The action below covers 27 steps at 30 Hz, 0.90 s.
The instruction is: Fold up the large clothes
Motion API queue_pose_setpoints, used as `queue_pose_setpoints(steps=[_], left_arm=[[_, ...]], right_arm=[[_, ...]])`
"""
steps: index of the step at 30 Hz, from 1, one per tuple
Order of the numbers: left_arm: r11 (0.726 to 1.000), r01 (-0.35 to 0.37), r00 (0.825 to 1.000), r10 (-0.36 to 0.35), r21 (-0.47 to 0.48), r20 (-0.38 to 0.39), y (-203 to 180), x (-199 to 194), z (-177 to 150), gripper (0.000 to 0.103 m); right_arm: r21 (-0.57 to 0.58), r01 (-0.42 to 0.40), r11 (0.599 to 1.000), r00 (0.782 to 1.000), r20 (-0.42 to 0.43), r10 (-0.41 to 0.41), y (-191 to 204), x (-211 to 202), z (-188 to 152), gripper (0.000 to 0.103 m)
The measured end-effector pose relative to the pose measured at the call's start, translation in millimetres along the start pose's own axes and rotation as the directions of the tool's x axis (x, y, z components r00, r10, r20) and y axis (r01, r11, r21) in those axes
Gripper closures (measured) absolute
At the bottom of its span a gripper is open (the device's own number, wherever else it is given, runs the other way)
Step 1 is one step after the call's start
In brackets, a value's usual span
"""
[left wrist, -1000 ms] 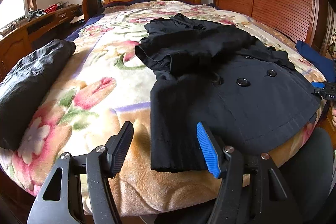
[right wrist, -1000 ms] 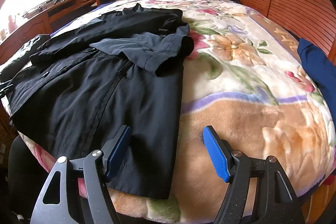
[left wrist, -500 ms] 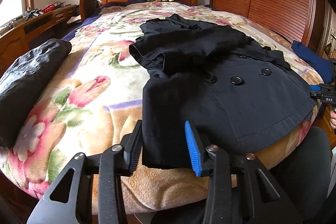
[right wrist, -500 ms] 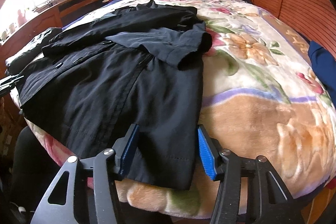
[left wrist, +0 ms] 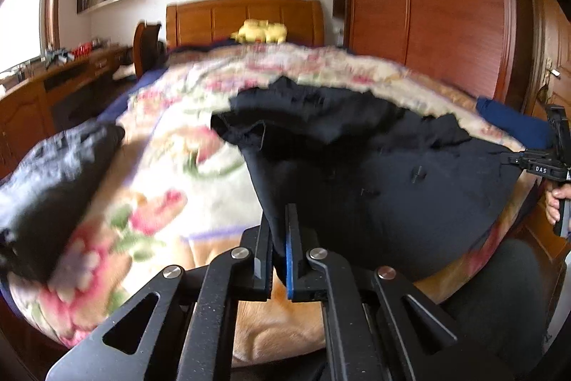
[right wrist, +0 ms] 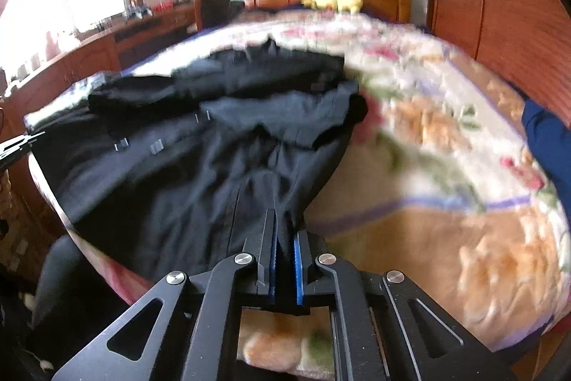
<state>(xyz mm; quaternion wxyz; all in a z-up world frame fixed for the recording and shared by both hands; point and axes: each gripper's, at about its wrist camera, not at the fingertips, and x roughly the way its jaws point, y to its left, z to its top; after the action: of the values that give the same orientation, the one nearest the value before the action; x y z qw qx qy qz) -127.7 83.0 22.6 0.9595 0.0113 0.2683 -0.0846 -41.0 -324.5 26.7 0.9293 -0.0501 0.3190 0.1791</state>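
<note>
A black buttoned coat (left wrist: 374, 166) lies spread on the flowered bed blanket (left wrist: 171, 174), sleeves folded across its upper part. My left gripper (left wrist: 277, 224) is shut on the coat's near left hem corner. My right gripper (right wrist: 283, 227) is shut on the coat's (right wrist: 200, 166) near right hem corner. The right gripper also shows at the right edge of the left wrist view (left wrist: 549, 163). Both views are blurred by motion.
A folded dark grey garment (left wrist: 53, 181) lies on the bed's left side. A blue garment (right wrist: 549, 138) lies at the bed's right edge. A yellow plush toy (left wrist: 260, 31) sits by the headboard. A wooden desk (left wrist: 53, 84) stands left, a wooden wardrobe (left wrist: 446, 6) right.
Both grippers have closed from open onto the coat's near hem corners. The hem has lifted and the cameras have tilted up, showing more of the room.
</note>
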Motion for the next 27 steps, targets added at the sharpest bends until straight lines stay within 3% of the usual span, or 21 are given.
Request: queue_pose_setpoints(steps=[9,21,23,27], left_arm=[[0.999,0.015,0.986,-0.021,0.039,0.162,-13.5,-57.2,40.7,0.098],[1.0,0.004,0.947,-0.006,0.009,0.322,6.9,-117.5,67.5,0.098],[1.0,-0.004,0.949,0.002,0.004,0.315,11.6,-111.8,69.7,0.098],[1.0,-0.017,0.964,0.014,0.009,0.266,15.5,-84.9,65.5,0.098]], right_arm=[[-0.037,-0.037,0.999,0.98,0.193,0.043,9.0,-83.3,35.3,0.097],[-0.094,-0.047,0.994,0.932,0.354,0.078,11.2,-179.1,35.2,0.097],[-0.095,-0.047,0.994,0.93,0.359,0.078,9.0,-180.3,32.2,0.097],[-0.093,-0.037,0.995,0.951,0.303,0.064,4.1,-148.8,31.7,0.097]])
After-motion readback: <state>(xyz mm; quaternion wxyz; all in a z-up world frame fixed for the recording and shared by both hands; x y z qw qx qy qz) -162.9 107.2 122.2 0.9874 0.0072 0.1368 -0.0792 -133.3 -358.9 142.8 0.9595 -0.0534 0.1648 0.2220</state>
